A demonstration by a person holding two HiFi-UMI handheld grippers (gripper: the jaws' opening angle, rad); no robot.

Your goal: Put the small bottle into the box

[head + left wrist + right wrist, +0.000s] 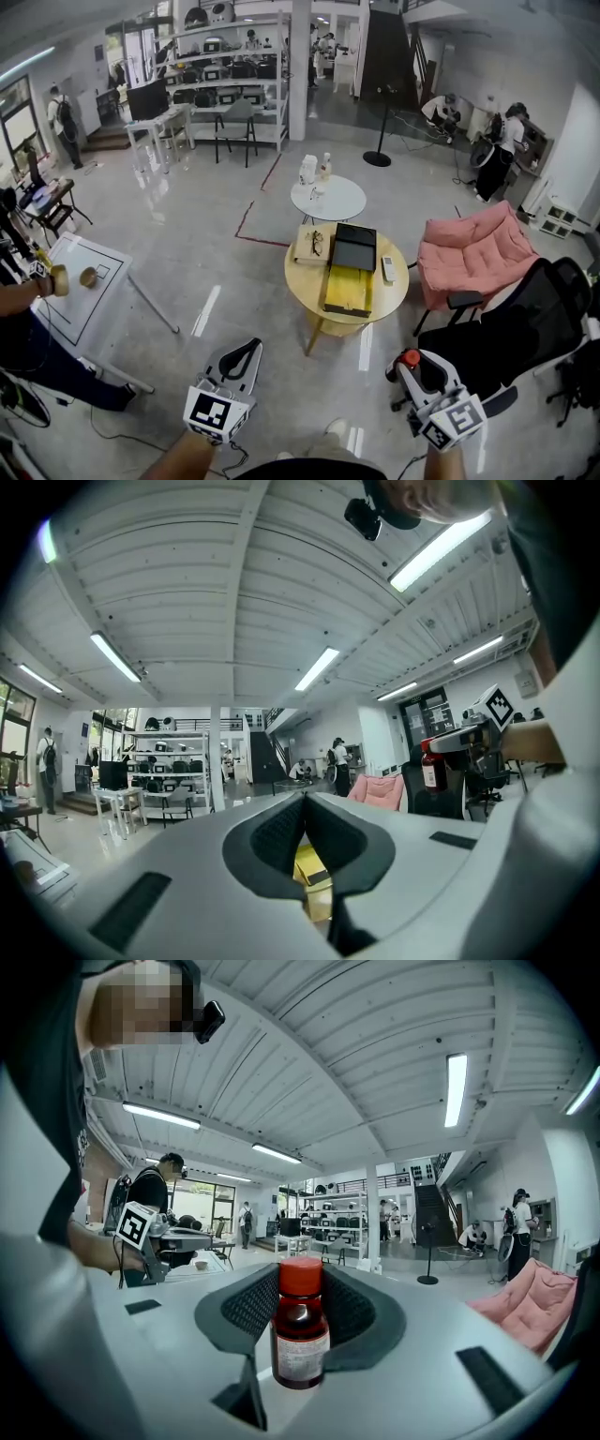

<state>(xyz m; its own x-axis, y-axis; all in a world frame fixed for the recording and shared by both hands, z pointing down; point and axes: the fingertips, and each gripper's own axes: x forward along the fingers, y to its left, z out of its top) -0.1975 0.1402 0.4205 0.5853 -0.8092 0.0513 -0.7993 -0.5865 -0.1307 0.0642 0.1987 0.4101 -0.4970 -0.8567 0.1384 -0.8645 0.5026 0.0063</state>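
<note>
Landmark: round yellow table (396, 292), on the floor ahead of us.
Bottle: small bottle (301, 1340), red cap, upright; it is well short of the table, carried in the right gripper (300, 1305).
Right fingers: clamped on the bottle's two sides, with the cap standing above the pads.
Left gripper (246, 351): fingers closed together with nothing between them; also well short of the table, out to the bottle's left.
Box: yellow box (348, 289) on the near half of the table, with a black lid (355, 247) behind it. We read the box as open on top.
Step in hand: we judge this as the carry toward the table; nothing is placed yet.
Doing it well: hold the grip steady and the bottle upright, come in over the table's near edge, centre above the box, lower inside its walls, and only then release.
Watch: the small white object (387, 269) just right of the box.
</note>
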